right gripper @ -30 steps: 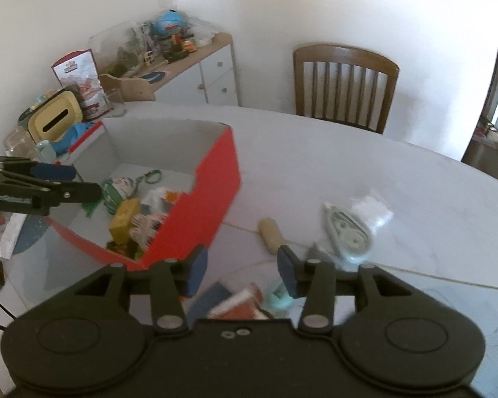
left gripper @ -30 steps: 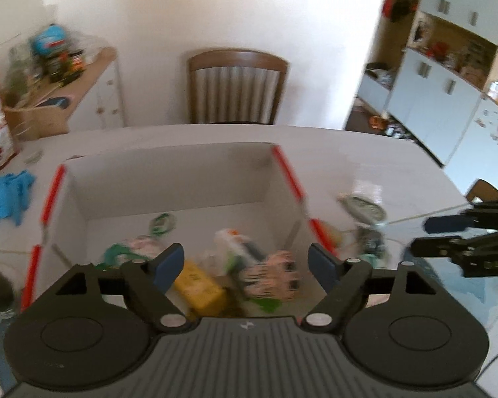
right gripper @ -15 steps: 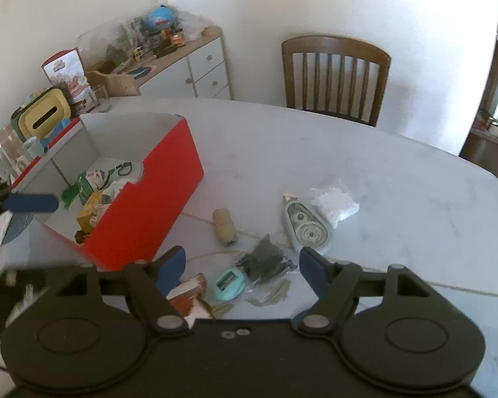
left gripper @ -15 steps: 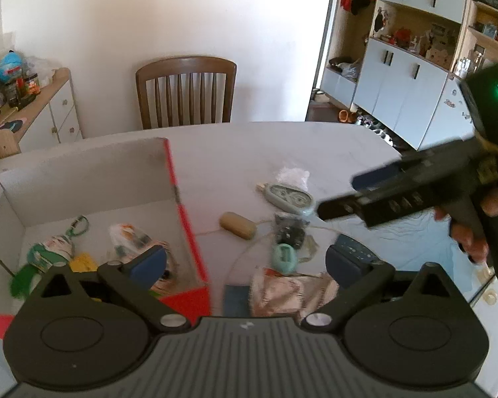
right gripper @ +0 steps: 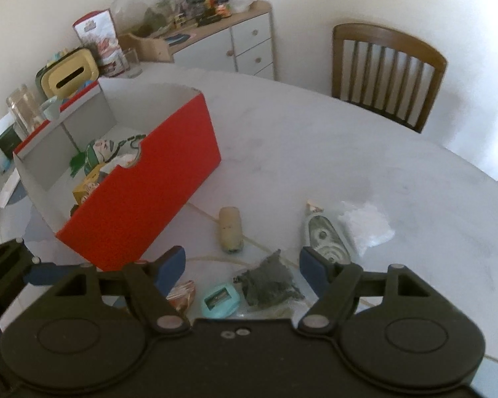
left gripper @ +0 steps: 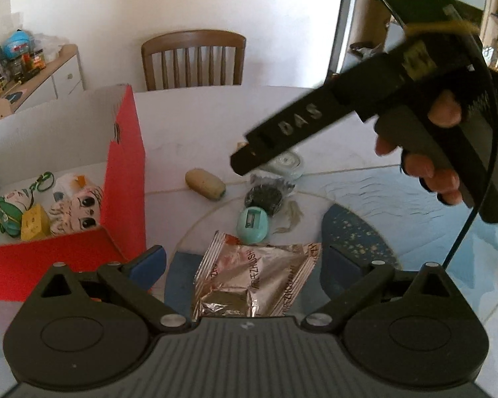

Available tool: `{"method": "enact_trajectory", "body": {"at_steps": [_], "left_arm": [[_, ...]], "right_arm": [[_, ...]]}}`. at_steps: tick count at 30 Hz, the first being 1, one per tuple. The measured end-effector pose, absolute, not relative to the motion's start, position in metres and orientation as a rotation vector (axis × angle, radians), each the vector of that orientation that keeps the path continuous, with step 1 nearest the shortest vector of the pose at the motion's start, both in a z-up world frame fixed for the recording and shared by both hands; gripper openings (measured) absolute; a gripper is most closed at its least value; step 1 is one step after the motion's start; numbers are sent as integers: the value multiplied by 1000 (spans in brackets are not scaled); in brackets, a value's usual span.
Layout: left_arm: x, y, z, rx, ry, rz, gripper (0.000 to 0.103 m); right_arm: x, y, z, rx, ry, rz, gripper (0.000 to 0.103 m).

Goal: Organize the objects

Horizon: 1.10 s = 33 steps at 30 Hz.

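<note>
Both grippers are wide open and hold nothing. The left gripper (left gripper: pixel 245 262) hangs over the shiny snack packet (left gripper: pixel 255 282) on the bench (right gripper: pixel 348 172), beside the red box (left gripper: pixel 123 179). Next it should go down, squeeze the packet and lift it

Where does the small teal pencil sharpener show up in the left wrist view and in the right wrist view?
Left wrist view: the sharpener lies mid-frame, just beyond the foil packet.
Right wrist view: the sharpener sits low, centre, at the gripper body's edge.
Shared landmark: the red box, left of it in both.
</note>
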<state>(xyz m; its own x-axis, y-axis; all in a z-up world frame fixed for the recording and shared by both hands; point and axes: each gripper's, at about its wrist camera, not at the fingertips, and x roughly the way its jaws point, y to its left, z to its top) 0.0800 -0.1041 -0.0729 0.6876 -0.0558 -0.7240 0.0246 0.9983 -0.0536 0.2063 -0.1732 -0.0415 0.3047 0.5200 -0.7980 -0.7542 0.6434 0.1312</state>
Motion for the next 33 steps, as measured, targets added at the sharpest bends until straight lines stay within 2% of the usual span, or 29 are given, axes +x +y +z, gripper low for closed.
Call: {"method": "enact_trajectory", "body": {"at_steps": [12,22,25,26,30,32,33], "left_arm": [[97,-119,-112,21,852,-31,103],[100,-116,-121,-28,864,-15,102],[101,-116,-120,-42,864,-22,95],[101,-115,-120,-51,867,-25,93],[101,-115,-120,-84,870,-37,79],[99,-114,-118,-97,866,-34,75],[98,-113,-117,-107,865,-32,67]], "right_arm": [[220,-129,-82,-389,940,941,68],[224,-109,-102,-432,955,945,50],[224,-106,-105,-443,955,941,46],[224,-106,-105,-446,958,941,40],[225,-106,-109,-451,963,925,38],[224,-106,-109,-452,958,915,33],[224,-106,-109,-453,955,907,31]]}}
